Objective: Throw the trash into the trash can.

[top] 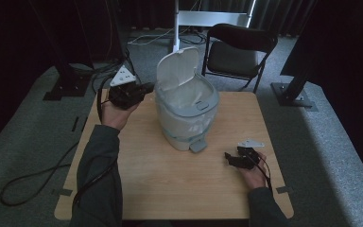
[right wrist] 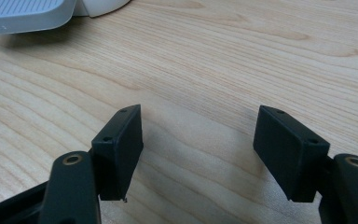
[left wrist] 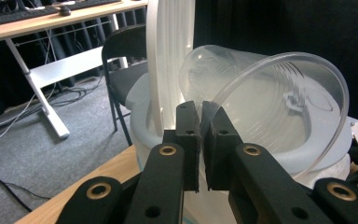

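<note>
A white pedal bin stands mid-table with its lid raised. My left gripper hovers just left of the bin's mouth. In the left gripper view it is shut on the rim of a clear plastic cup, which lies tilted on its side over the bin's opening. My right gripper rests low over the table, to the right of the bin's pedal. Its jaws stand open over bare wood, with the grey pedal at the upper left.
A black folding chair stands behind the table, with a white desk frame beyond it. Black cables trail across the carpet on the left. Dark stand bases sit at the far left and far right.
</note>
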Demonstrator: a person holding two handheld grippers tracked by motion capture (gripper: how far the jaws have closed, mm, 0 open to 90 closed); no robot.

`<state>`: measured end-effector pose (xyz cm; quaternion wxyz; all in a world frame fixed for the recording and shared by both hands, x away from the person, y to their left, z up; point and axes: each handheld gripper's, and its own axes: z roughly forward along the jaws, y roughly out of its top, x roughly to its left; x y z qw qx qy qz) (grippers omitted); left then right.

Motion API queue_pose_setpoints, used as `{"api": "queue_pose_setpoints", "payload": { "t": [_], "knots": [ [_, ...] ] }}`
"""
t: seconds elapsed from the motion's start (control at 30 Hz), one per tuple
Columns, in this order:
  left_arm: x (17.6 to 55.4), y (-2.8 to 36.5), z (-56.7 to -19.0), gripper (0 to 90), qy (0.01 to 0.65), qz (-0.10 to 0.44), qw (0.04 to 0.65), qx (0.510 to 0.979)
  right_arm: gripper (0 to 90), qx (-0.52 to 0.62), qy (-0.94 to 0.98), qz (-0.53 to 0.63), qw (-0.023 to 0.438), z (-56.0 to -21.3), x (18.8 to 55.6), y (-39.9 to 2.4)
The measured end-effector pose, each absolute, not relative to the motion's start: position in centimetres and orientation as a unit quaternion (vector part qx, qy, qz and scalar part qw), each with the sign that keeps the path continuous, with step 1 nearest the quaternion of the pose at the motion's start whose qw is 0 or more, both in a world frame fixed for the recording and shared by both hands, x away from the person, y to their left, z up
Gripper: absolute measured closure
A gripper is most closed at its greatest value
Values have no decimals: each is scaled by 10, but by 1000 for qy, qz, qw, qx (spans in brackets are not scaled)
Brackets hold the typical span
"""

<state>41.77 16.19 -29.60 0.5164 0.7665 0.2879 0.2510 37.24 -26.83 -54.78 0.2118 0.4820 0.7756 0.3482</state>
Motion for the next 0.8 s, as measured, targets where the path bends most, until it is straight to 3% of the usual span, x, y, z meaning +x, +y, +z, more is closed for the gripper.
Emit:
{"api": "queue_pose_setpoints", "payload": {
  "t": [0.8],
  "knots": [
    [427, 138, -291, 857, 279, 250, 520, 768, 321, 482, 776, 349, 212, -548, 372, -268]
  ]
}}
